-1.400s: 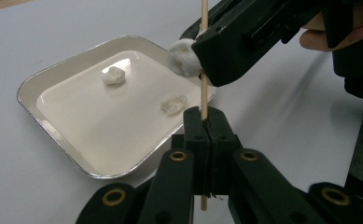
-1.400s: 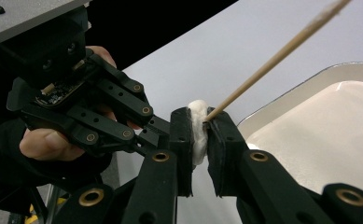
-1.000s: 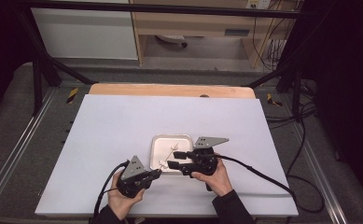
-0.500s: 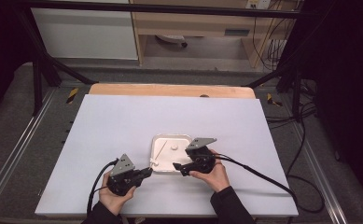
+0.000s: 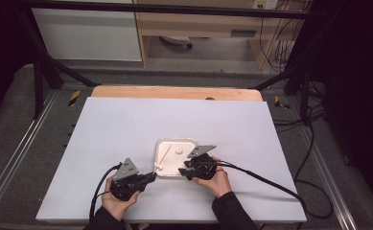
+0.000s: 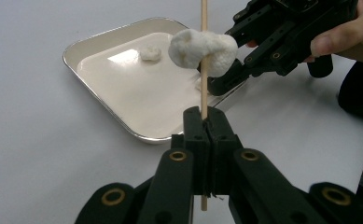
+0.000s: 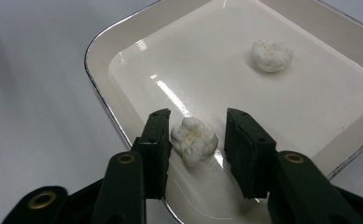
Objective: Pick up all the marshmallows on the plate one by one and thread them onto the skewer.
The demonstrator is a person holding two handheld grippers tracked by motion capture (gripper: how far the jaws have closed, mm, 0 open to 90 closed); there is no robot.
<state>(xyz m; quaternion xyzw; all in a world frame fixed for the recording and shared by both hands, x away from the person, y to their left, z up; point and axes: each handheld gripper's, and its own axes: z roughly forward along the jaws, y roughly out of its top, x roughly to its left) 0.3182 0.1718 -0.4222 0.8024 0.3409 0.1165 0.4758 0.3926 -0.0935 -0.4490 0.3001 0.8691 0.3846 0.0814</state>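
Note:
My left gripper (image 6: 206,122) is shut on a thin wooden skewer (image 6: 203,88) that stands upright. A white fluffy lump (image 6: 202,46) is threaded on the skewer above the jaws. In the high view the left gripper (image 5: 151,176) sits at the near left corner of a small white tray (image 5: 177,140), and the skewer (image 5: 164,155) leans over it. My right gripper (image 7: 195,135) is open, its jaws on either side of a second white lump (image 7: 194,140) lying near the tray rim (image 7: 95,46). A third lump (image 7: 272,54) rests farther in.
The tray stands near the front middle of a white table top (image 5: 126,124). Cables trail from both grippers, the right one (image 5: 265,179) running off to the right. A wooden strip (image 5: 174,92) borders the far edge.
The left gripper pulled back to the left and now holds the skewer tilted over the tray. The right gripper shifted slightly left and down to the tray's near edge.

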